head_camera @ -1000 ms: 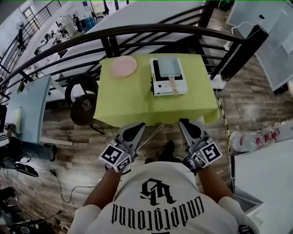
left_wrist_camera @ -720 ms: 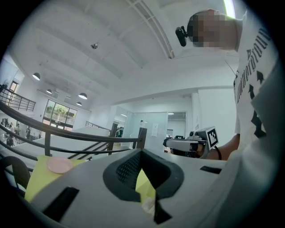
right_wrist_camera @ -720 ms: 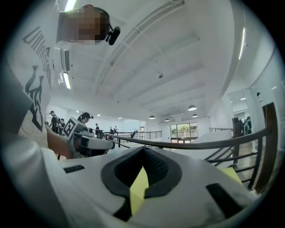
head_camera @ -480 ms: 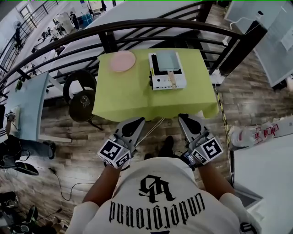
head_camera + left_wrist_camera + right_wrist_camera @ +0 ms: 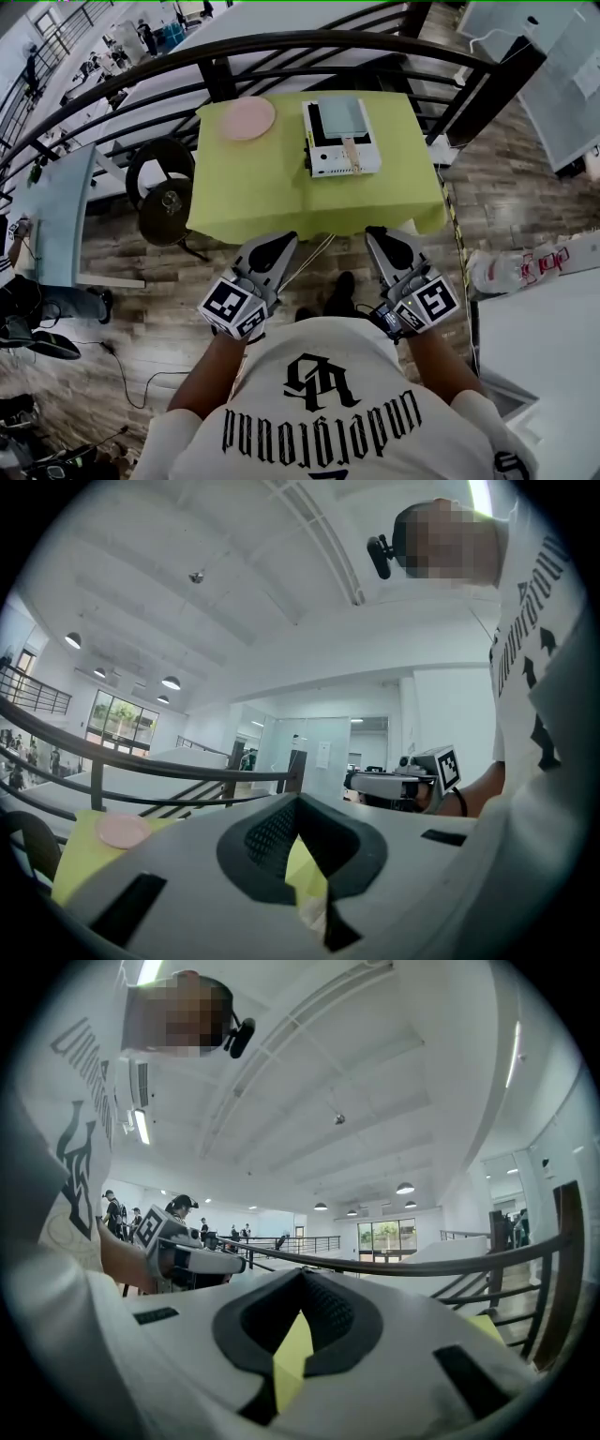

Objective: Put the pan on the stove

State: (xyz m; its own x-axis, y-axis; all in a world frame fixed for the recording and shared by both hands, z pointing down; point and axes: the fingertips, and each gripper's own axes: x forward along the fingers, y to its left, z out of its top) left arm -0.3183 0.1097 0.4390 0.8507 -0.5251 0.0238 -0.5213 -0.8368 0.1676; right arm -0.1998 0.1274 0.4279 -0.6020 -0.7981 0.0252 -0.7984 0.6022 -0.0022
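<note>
In the head view a square grey pan with a wooden handle rests on top of the white stove, at the far middle of the lime-green table. My left gripper and right gripper hang side by side just off the table's near edge, well short of the stove. Both are shut with nothing between their fingers. The left gripper view shows its shut jaws, its gripper aimed over the table. The right gripper looks the same in the right gripper view.
A pink plate lies at the table's far left corner. A dark curved railing runs behind the table. A round black stool stands left of it, and white tables stand to the right. My shoe is on the wooden floor.
The table and stove sit slightly higher in the head view, so the camera has shifted a little. Both grippers keep their places and stay shut.
</note>
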